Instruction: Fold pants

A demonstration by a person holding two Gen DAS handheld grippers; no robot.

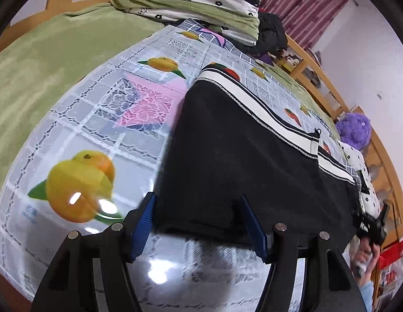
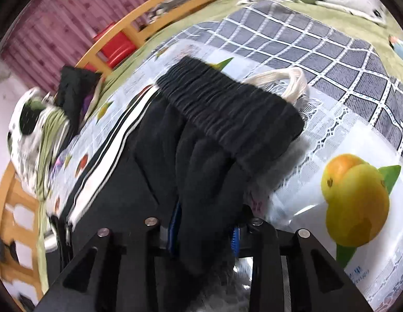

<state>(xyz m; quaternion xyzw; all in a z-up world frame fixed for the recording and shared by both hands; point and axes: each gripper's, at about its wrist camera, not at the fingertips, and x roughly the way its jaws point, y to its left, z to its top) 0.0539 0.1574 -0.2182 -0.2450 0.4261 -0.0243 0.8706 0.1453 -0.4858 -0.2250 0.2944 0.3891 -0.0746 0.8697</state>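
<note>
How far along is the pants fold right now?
Done: the black pants already lie flat, legs stacked, on the fruit-print tablecloth. In hand: the right gripper pinches fabric below the waistband; the left gripper is open around the other end. Left: bringing the ends together.

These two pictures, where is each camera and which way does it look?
Left wrist: sits on the left gripper, looks along its open fingers at the pants on the fruit-print cloth; the other gripper and hand show far right.
Right wrist: sits on the right gripper, shut on the pants' waist end, waistband ahead.
Shared: pants, cloth, white side stripe.
</note>
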